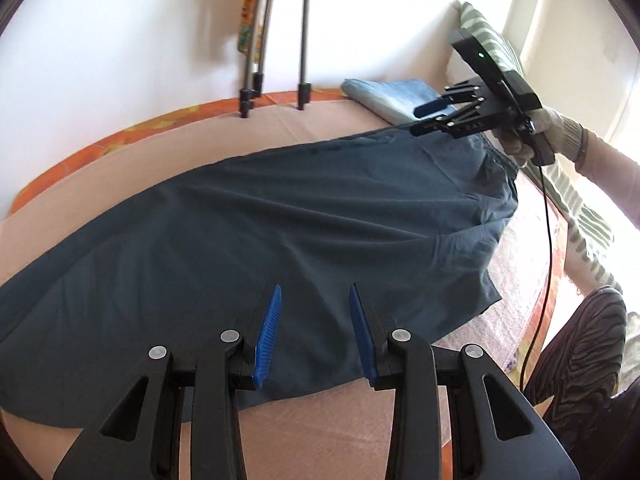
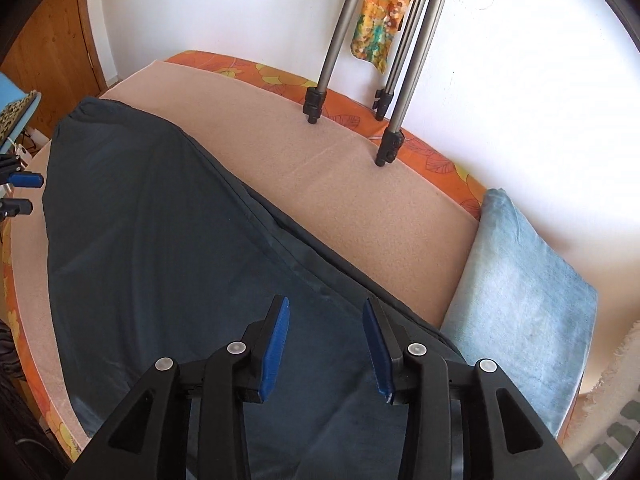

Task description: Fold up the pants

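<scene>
Dark navy pants (image 1: 280,216) lie spread flat on a beige-covered bed (image 1: 280,128), legs folded onto each other. They also show in the right wrist view (image 2: 160,220). My left gripper (image 1: 315,292) is open and empty, hovering over the pants' near edge. My right gripper (image 2: 325,304) is open and empty above the waist end of the pants. It also shows in the left wrist view (image 1: 418,120), at the far right over the waistband, held by a gloved hand. The left gripper's blue fingertips (image 2: 26,179) show at the left edge of the right wrist view.
A tripod (image 1: 276,40) stands on the bed's far edge by the white wall. A folded light blue cloth (image 2: 520,292) lies beside the waist end. A striped pillow (image 1: 492,40) is at the right. A cable (image 1: 548,240) hangs from the right gripper.
</scene>
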`<state>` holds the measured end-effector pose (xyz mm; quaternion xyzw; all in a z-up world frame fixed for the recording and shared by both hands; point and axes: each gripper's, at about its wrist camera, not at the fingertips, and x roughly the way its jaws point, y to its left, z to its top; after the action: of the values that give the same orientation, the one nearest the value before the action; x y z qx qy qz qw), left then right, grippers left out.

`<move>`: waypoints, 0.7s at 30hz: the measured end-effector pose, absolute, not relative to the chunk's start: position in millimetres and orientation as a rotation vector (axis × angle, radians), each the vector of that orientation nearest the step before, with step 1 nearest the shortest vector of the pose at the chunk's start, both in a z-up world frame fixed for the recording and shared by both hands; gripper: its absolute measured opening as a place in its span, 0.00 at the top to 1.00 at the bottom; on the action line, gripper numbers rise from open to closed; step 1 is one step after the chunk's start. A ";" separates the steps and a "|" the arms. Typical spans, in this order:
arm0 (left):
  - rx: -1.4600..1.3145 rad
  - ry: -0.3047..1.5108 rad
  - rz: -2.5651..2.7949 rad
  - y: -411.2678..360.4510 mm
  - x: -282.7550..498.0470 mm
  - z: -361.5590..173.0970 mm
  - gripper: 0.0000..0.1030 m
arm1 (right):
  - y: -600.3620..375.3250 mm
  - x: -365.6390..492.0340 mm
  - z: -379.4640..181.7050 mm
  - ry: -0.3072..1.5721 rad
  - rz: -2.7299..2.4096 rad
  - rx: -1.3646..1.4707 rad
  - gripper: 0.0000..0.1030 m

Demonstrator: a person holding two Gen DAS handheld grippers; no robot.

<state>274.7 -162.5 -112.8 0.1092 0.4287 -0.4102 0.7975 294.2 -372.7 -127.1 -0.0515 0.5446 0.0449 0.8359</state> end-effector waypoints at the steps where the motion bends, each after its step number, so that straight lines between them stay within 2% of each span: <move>1: 0.253 0.924 -0.911 -180.4 270.7 -115.8 0.67 | -374.8 294.3 -132.9 1.163 0.093 -0.131 0.50; 6: 0.315 0.929 -1.061 -241.5 247.2 -123.2 0.67 | -381.0 301.9 -153.9 1.193 0.089 -0.210 0.49; 7: 0.319 0.937 -1.083 -250.6 245.2 -126.3 0.67 | -382.3 302.7 -156.6 1.191 0.094 -0.219 0.53; 8: 0.325 0.950 -1.105 -257.6 241.9 -129.6 0.67 | -383.4 303.3 -159.5 1.193 0.105 -0.221 0.60; 9: 0.338 0.959 -1.117 -264.6 238.9 -133.9 0.67 | -384.0 304.1 -162.7 1.204 0.105 -0.229 0.79; 10: 0.353 0.969 -1.129 -268.4 235.6 -138.3 0.67 | -383.2 304.3 -164.9 1.207 0.103 -0.244 0.88; 12: 0.383 0.991 -1.146 -275.5 229.3 -147.9 0.67 | -382.1 304.8 -166.7 1.193 0.096 -0.279 1.00; 17: 0.435 0.996 -1.143 -276.8 214.6 -154.5 0.67 | -406.5 325.2 -171.5 1.201 -0.006 -0.209 1.00; 18: 0.436 0.986 -1.136 -275.5 213.2 -150.5 0.67 | -408.0 324.0 -167.3 1.188 -0.009 -0.195 0.94; 19: 0.430 0.974 -1.131 -275.1 213.0 -146.7 0.67 | -410.2 319.5 -159.5 1.161 -0.032 -0.182 0.74; 20: 0.424 0.964 -1.123 -273.7 212.4 -142.4 0.67 | -413.9 311.0 -149.3 1.123 -0.046 -0.152 0.64; 21: 0.416 0.956 -1.118 -271.4 211.2 -137.3 0.67 | -419.4 300.4 -139.4 1.093 -0.055 -0.111 0.58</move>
<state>211.2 -271.4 -137.3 0.1884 0.4326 -0.5063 0.7218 300.4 -419.4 -139.4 -0.0526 0.5192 -0.0261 0.8526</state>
